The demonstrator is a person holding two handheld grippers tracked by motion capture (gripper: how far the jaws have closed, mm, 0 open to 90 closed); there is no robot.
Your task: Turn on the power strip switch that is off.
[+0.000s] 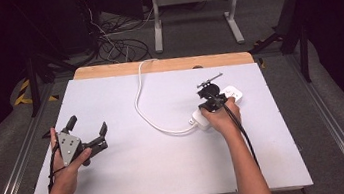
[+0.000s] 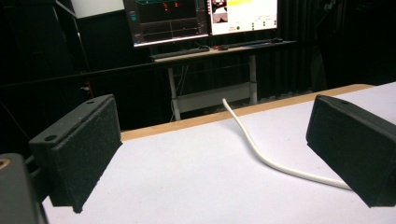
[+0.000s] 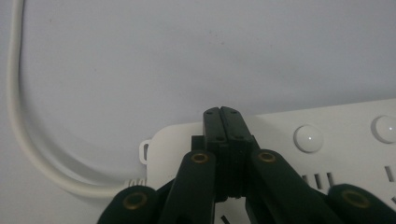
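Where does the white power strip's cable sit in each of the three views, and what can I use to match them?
High view: the white cable loops from the table's far wooden edge to the power strip, centre.
Left gripper view: the cable runs from the wooden edge toward the lower right.
Right gripper view: the cable curves down the left side into the strip.
Shared landmark: the cable itself.

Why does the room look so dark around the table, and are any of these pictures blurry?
High view: the white table is lit from above while the floor and walls fall into shadow. Left gripper view: the near black pads look soft, and the far monitors glow brightly. Right gripper view: evenly lit, a little grainy; the power strip buttons catch small glints.
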